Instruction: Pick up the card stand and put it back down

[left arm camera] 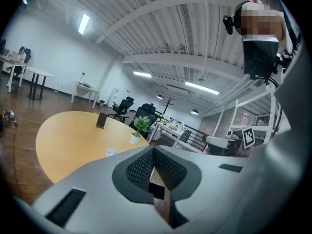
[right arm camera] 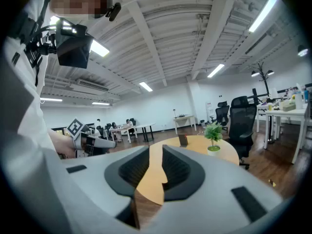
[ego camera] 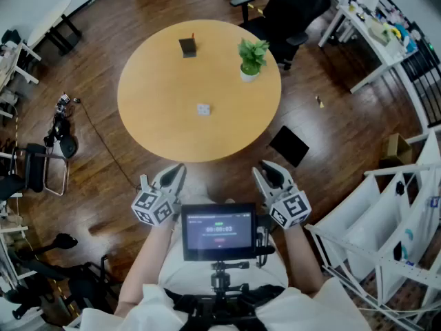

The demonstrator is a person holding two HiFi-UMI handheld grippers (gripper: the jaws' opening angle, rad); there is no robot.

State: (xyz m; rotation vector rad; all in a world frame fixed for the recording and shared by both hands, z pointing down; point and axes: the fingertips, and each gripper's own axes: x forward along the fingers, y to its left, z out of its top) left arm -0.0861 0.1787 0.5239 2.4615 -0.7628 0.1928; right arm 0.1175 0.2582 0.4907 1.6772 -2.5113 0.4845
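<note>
Both grippers held low before chest, tilted slightly down, short of near rim of round light-wood table point(ego camera: 162, 92).
Left gripper point(ego camera: 178, 170): jaw tips brought together, nothing gripped.
Right gripper point(ego camera: 264, 169): jaws narrowly parted, empty.
Small dark upright card stand point(ego camera: 187, 46) set at far side of table, left of white-potted green plant point(ego camera: 252, 58).
Wide open tabletop seen between grippers and stand.
</note>
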